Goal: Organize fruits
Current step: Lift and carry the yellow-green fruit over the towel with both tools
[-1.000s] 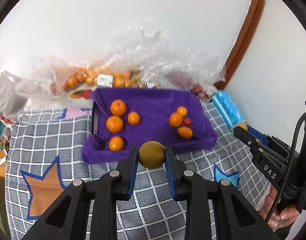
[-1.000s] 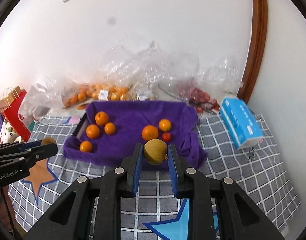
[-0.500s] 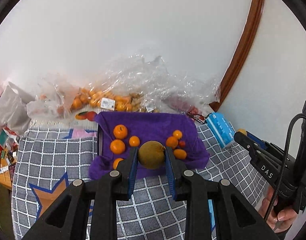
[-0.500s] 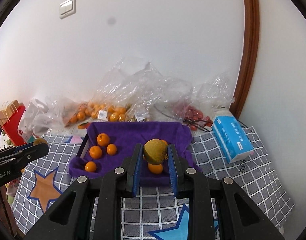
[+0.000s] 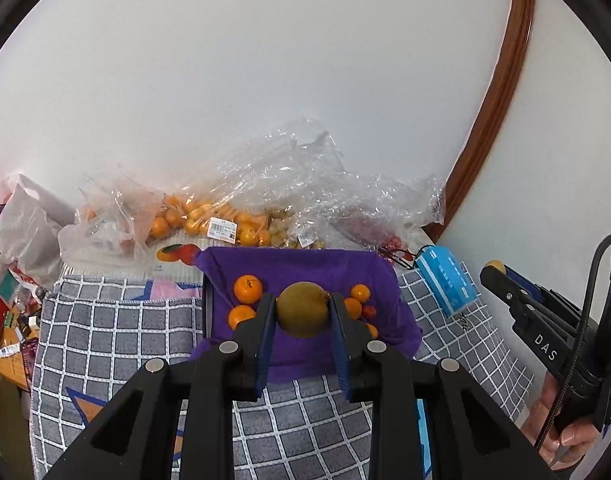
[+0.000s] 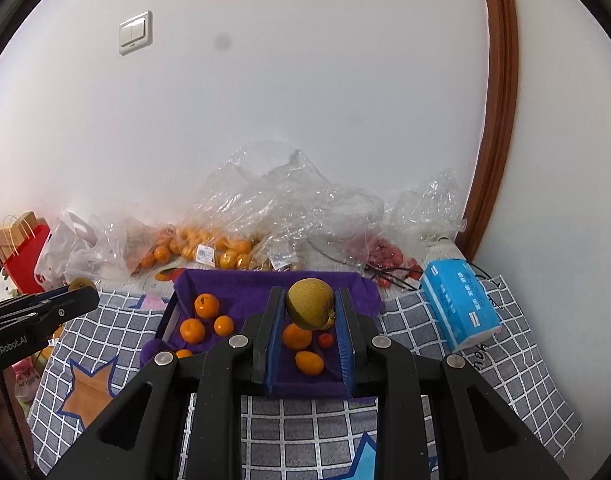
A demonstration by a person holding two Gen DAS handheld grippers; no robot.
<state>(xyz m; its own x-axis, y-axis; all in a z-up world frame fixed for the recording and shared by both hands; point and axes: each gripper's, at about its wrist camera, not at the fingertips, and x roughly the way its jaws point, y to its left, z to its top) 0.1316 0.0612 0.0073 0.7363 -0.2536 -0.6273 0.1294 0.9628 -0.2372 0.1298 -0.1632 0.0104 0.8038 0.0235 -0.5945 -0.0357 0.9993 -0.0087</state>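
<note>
Above the purple cloth [image 6: 241,292], both tools have risen, each gripping fruit.

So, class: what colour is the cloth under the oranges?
Purple cloth, clearest in the right wrist view.

surface: a flat top covered by a grey checked cloth [image 6: 445,344] with white grid lines and star patches, orange [image 6: 90,394] and blue [image 6: 367,462]
centre: a purple towel [image 6: 245,294] draped over a dark tray, small oranges [image 6: 206,306] lying on it
right side: a blue tissue pack [image 6: 459,310] on the cloth, near the towel
back edge by the wall: crumpled clear plastic bags [image 6: 281,204] holding oranges and red fruit
far left: a white bag [image 5: 23,232] and a red paper bag [image 6: 23,258]
</note>
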